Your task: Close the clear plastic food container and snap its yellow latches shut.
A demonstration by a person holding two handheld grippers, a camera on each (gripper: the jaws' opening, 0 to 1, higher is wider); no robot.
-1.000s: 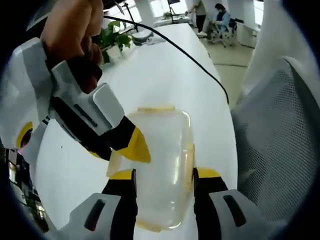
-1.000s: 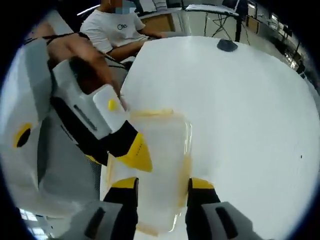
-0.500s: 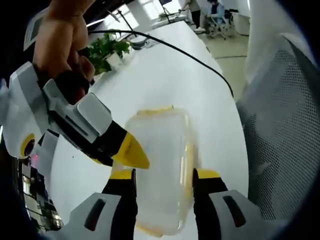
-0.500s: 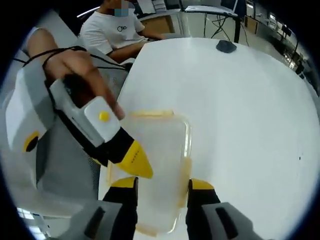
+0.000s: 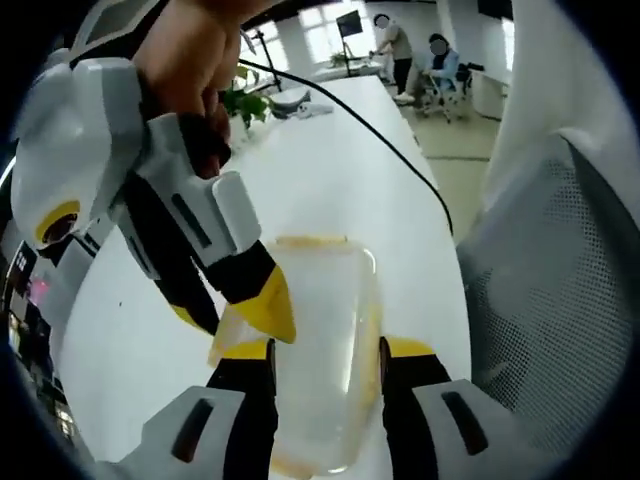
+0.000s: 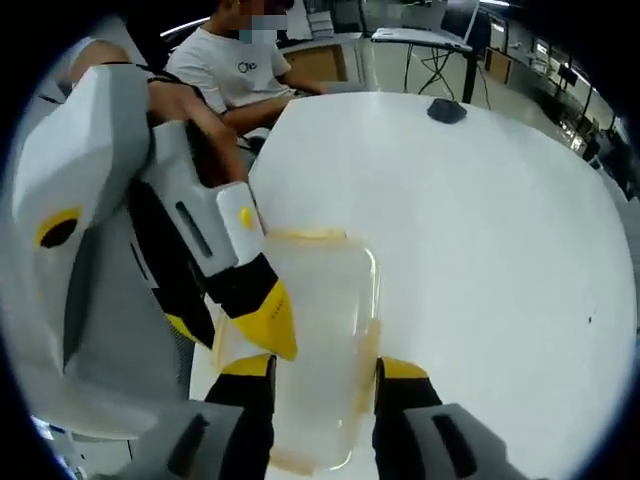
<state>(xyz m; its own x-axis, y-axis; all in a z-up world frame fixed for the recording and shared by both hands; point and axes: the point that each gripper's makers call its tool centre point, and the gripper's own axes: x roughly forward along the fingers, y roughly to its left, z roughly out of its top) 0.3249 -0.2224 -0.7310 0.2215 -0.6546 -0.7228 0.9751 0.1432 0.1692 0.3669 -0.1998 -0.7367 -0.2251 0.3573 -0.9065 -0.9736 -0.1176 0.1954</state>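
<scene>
The clear rectangular plastic food container (image 5: 318, 345) with yellow latches lies on the white table (image 5: 330, 150), long axis running 12 to 6 between the left gripper (image 5: 324, 352) jaws, which straddle it, part open. The right gripper (image 6: 318, 372) straddles it the same way. Each view shows the other one angling in from 10 o'clock, yellow tip at the left-side latch, grip unclear.

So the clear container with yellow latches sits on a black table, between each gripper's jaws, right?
Not quite: the table is white, not black, as the right gripper view shows. The rest holds: the container with yellow latches lies between the jaws of the right gripper, and in the left gripper view between those of the left gripper.
</scene>
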